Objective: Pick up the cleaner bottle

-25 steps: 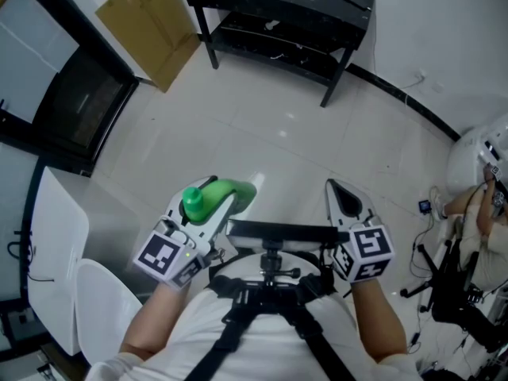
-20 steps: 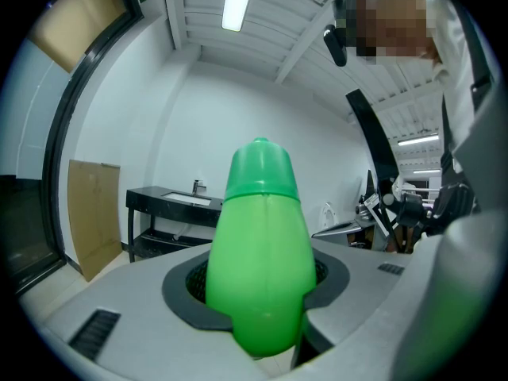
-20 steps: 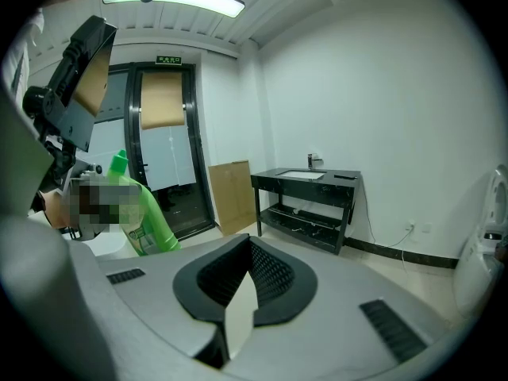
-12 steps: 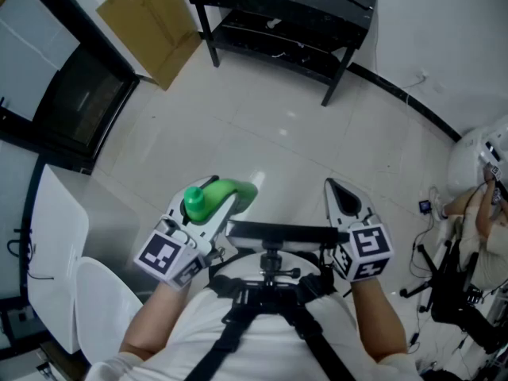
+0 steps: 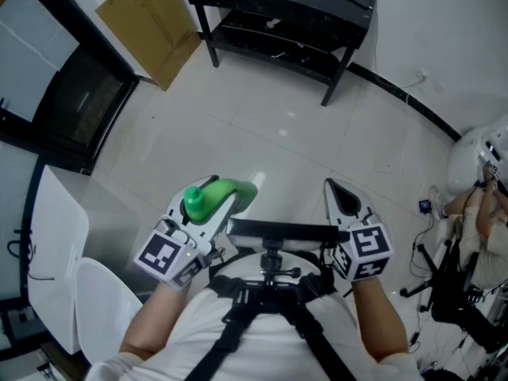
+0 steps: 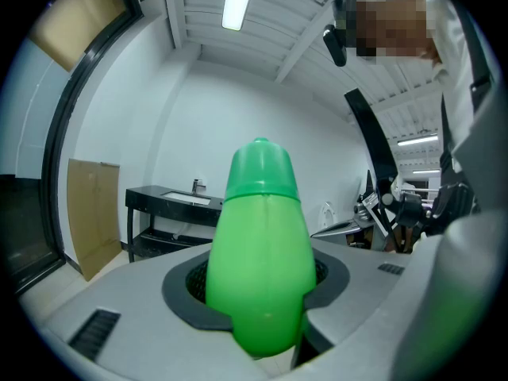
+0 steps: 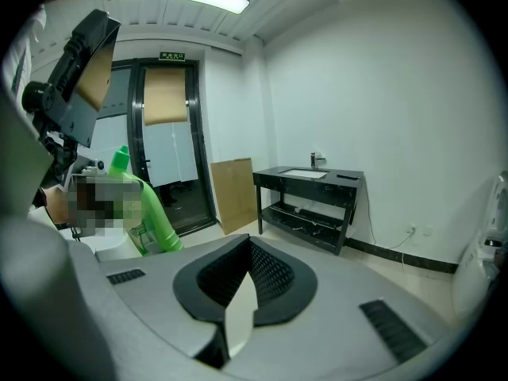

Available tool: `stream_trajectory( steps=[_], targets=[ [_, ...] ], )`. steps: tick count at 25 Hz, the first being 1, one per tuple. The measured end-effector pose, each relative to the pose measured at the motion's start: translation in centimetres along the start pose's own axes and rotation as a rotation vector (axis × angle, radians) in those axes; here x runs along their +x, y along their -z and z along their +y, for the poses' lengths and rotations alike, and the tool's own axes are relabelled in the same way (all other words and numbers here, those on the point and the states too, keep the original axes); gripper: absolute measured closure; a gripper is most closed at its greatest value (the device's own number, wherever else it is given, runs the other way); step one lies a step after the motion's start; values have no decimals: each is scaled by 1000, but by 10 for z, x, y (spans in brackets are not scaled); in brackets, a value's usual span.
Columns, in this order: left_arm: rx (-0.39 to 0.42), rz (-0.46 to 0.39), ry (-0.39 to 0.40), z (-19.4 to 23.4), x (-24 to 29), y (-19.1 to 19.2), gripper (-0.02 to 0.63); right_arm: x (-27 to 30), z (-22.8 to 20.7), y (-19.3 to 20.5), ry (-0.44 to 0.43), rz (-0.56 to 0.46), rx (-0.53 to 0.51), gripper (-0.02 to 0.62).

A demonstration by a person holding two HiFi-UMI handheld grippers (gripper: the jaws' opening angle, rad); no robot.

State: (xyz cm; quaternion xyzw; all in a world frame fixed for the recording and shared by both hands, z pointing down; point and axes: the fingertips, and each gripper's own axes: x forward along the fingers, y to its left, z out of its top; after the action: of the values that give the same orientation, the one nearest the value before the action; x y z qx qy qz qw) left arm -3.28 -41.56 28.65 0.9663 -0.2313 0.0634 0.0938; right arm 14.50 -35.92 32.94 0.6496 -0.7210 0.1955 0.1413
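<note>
Left gripper view puts the cleaner bottle (image 6: 260,244) right in front of us: a bright green bottle, cap uppermost, its body seated between the jaws, which are clamped on it from both sides. In the head view the bottle sits at about 7 o'clock from the frame's centre, close to our body and clear of the pale tiled floor (image 5: 278,125) below. The left gripper (image 5: 226,199) carries it with its marker cube (image 5: 167,252) turned up toward us.

Compared with a second ago, we find almost nothing different. The bottle lies at the same spot and the same tilt, and the left jaws have neither tightened nor eased. We judge from this that the lift itself is already done and the grasp is settled. What remains is only to keep the hold steady, since the smooth tapered plastic could slide if the grip slackened.

The right gripper (image 5: 336,193) hangs at about 5 o'clock, well apart from the bottle. Its jaws are clenched together with nothing between them, so it plays no part in the hold.

Further out, a black washstand (image 5: 282,10) stands at 12 o'clock against the far wall. A sheet of cardboard (image 5: 151,22) leans at about 11 o'clock beside the dark glazed doors. White chair shells (image 5: 55,244) sit at 8 o'clock, and another person (image 5: 476,205) is partly in view at 3 o'clock.
</note>
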Motion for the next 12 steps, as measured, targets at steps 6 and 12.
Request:
stream_trajectory(
  steps=[6, 12],
  targets=[
    [-2, 4, 3, -1, 2, 0, 428, 0, -2, 1, -1, 8, -6, 591],
    [-2, 4, 5, 2, 4, -1, 428, 5, -2, -2, -4, 10, -25, 592]
  ],
)
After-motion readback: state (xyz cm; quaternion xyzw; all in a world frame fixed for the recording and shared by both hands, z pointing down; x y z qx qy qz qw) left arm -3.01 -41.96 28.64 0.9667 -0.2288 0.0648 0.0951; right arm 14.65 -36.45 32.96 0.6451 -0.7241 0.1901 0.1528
